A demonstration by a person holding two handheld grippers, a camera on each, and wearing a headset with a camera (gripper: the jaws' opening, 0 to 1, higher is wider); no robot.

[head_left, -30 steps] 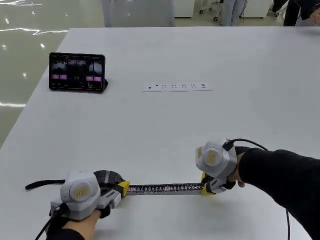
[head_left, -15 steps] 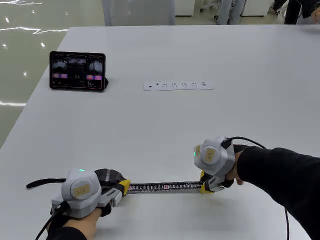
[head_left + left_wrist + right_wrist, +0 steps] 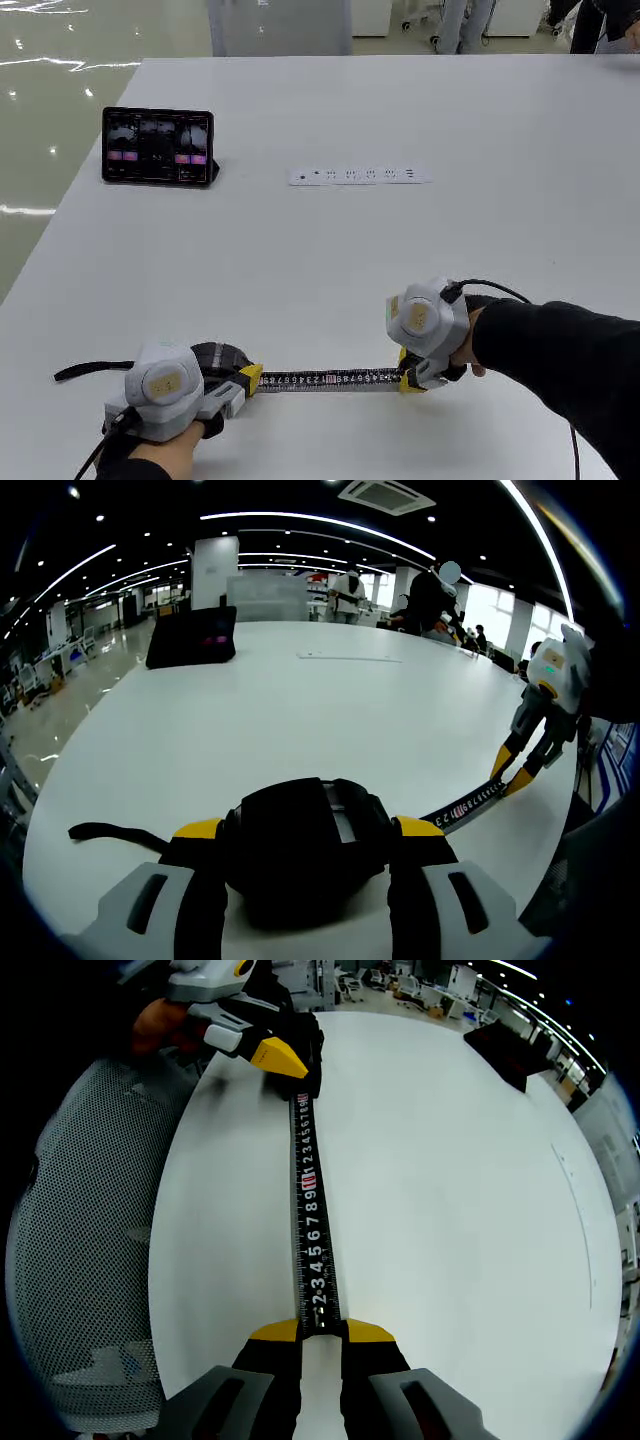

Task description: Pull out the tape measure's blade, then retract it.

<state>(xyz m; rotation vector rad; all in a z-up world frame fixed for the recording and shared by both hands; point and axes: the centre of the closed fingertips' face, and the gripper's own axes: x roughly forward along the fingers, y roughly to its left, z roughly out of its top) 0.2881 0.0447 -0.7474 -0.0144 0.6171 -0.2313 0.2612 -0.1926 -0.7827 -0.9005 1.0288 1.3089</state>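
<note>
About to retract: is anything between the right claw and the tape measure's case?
Nothing visible. The blade runs over bare table straight from the right claw to the case in the left claw. The tablet and power strip sit farther back.

the table (image 3: 400,110) is smooth, white and faintly shiny. on it, the case (image 3: 305,840) looks like matt black plastic, the blade (image 3: 312,1250) has a dull sheen, and the tablet (image 3: 158,145) screen is glossy. floor (image 3: 50,100) beside the table: polished, mirror-glossy.
</note>
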